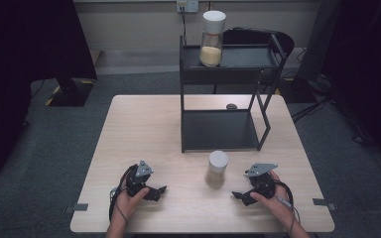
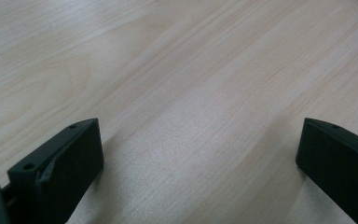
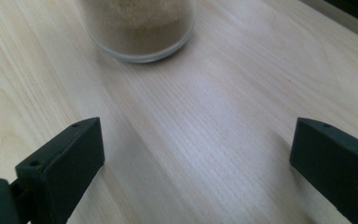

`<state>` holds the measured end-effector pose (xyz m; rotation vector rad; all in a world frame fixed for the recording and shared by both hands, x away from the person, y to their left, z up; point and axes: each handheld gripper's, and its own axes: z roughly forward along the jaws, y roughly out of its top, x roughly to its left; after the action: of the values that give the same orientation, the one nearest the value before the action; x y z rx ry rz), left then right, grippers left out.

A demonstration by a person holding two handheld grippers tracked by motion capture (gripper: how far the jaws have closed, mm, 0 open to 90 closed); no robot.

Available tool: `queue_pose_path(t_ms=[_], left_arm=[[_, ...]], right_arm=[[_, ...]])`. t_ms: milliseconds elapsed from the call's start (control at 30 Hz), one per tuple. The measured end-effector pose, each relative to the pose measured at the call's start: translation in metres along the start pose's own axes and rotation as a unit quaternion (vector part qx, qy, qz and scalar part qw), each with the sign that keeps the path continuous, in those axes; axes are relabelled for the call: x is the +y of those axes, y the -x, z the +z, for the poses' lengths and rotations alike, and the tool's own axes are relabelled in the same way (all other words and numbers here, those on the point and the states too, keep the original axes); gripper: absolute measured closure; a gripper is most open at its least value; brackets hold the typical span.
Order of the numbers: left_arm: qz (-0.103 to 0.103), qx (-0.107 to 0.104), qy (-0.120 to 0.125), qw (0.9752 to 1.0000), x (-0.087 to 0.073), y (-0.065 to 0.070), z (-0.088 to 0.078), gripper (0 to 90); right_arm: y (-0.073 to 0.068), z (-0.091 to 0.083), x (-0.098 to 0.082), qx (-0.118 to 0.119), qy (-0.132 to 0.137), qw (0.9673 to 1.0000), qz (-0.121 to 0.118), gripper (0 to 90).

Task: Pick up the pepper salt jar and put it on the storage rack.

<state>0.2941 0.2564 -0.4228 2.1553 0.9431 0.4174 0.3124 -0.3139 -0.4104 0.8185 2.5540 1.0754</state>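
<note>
**Both tongs spread beside the jar on the worktop**

High view: the jar (image 1: 217, 169) with the white lid stands upright on the worktop (image 1: 144, 129), just in front of the black rack (image 1: 224, 99). The left tongs (image 1: 162, 190) rest left of the jar, the right tongs (image 1: 235, 195) right of it, both apart from it.

Left gripper view: jaws spread wide over bare wood.

Right gripper view: jaws spread wide, the jar's base (image 3: 140, 32) ahead, untouched.
</note>
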Motion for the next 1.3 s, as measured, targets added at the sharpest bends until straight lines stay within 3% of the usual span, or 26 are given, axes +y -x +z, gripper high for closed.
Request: queue_pose_path(t_ms=[433,900,1033,1300], left_arm=[[0.0,0.0,0.0,1.0,0.0,0.0,0.0,0.0],[0.0,0.0,0.0,1.0,0.0,0.0,0.0,0.0],[0.0,0.0,0.0,1.0,0.0,0.0,0.0,0.0],[0.0,0.0,0.0,1.0,0.0,0.0,0.0,0.0]], right_arm=[[0.0,-0.003,0.028,0.025,0.023,0.9993,-0.016,1.4],[-0.002,0.008,0.053,0.055,0.064,0.9964,-0.007,2.7],[-0.002,0.013,0.056,0.068,0.086,0.994,-0.005,11.7],[-0.004,0.021,0.06,0.063,0.106,0.9924,-0.002,27.0]])
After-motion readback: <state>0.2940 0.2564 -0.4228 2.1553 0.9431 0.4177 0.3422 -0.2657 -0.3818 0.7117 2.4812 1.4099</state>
